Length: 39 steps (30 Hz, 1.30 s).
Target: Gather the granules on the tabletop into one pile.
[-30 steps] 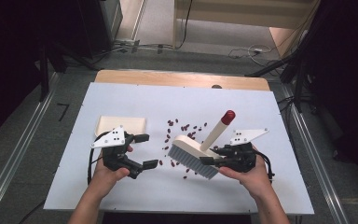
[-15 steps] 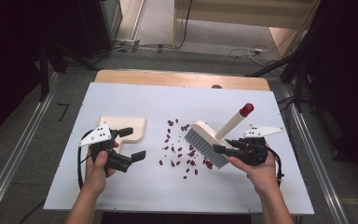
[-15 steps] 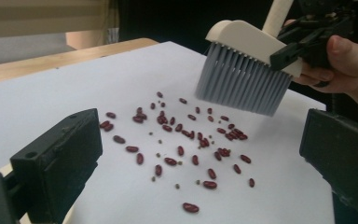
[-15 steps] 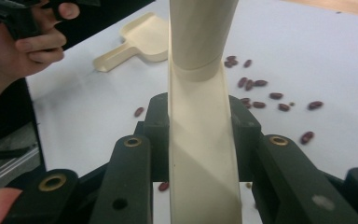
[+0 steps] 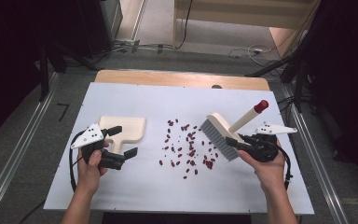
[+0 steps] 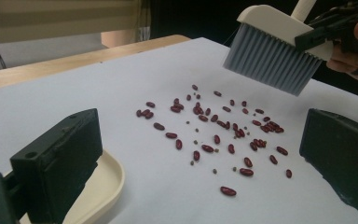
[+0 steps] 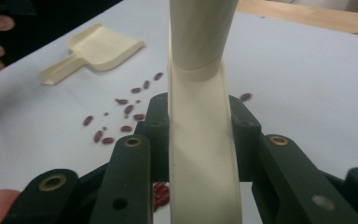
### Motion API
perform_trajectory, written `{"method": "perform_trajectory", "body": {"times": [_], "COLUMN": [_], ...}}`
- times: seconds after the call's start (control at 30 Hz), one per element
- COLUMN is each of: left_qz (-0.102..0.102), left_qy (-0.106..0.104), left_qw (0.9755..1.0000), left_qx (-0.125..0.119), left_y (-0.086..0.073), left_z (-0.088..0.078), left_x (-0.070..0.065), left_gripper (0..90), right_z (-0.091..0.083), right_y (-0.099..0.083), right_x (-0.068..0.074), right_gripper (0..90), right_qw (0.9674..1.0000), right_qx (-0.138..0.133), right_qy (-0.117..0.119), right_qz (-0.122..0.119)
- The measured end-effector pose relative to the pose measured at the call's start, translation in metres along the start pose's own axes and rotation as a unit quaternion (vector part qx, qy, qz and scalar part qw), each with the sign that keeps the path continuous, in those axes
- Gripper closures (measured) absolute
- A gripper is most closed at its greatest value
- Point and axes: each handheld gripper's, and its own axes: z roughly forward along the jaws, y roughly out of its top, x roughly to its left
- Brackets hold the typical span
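Observation:
Dark red beans (image 5: 186,147) lie scattered mid-table on the white sheet. My right gripper (image 5: 235,142) is shut on the cream brush (image 5: 216,135) and holds its grey bristles tilted just above the right edge of the beans. The red-tipped handle (image 5: 261,106) points up and to the right. In the right gripper view both jaws clamp the brush handle (image 7: 200,140). My left gripper (image 5: 123,141) stands open beside the cream dustpan (image 5: 126,127), one jaw over the pan's edge (image 6: 100,186), with nothing between the jaws. The brush (image 6: 270,51) hangs beyond the beans (image 6: 223,135).
A white sheet (image 5: 168,191) covers the table, and a wooden strip (image 5: 182,77) shows at the far edge. Metal rails (image 5: 307,154) run along both sides on the floor. Cables lie on the floor behind the table.
Both hands have drawn apart. The brush has gone right and off the beans, uncovering them. The left gripper has moved left, nearer the dustpan. Neither gripper's jaws changed.

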Motion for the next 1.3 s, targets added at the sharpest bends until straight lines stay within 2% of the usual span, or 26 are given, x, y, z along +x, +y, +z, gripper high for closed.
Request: {"method": "perform_trajectory", "body": {"times": [0.1,0.33,0.6,0.8,0.97,1.07,1.13,1.3], "left_qz": [-0.005,-0.008,-0.001,0.0,-0.009,-0.007,-0.006,-0.01], "left_qy": [0.01,0.04,0.067,0.103,0.105,0.102,0.101,0.098], "left_qw": [0.9999,0.9992,0.9976,0.9946,0.9944,0.9947,0.9947,0.9951], "left_qx": [-0.003,0.007,0.017,0.016,0.014,0.013,0.016,0.011], "left_y": [-0.005,-0.018,-0.038,-0.056,-0.065,-0.066,-0.066,-0.067], "left_z": [-0.005,-0.014,-0.023,-0.03,-0.028,-0.025,-0.024,-0.025], "left_x": [0.001,-0.001,-0.006,0.006,0.013,0.013,0.014,0.014], "left_gripper": [0.0,0.0,0.0,0.0,0.0,0.0,0.0,0.0], "right_z": [-0.004,-0.01,-0.01,0.007,0.025,0.032,0.036,0.045], "right_y": [-0.001,-0.006,-0.013,-0.017,-0.017,-0.014,-0.014,-0.015], "right_x": [-0.005,-0.019,-0.033,-0.031,-0.02,-0.01,-0.005,0.011], "right_gripper": [65.6,65.6,65.6,65.6,65.6,65.6,65.5,65.6], "right_qw": [0.9997,0.997,0.9903,0.9848,0.9792,0.979,0.981,0.9827], "right_qx": [-0.001,-0.012,-0.005,0.026,0.065,0.074,0.074,0.079], "right_qy": [-0.025,-0.073,-0.134,-0.17,-0.192,-0.19,-0.179,-0.166], "right_qz": [0.003,0.023,0.036,0.027,0.008,-0.004,-0.008,-0.026]}}
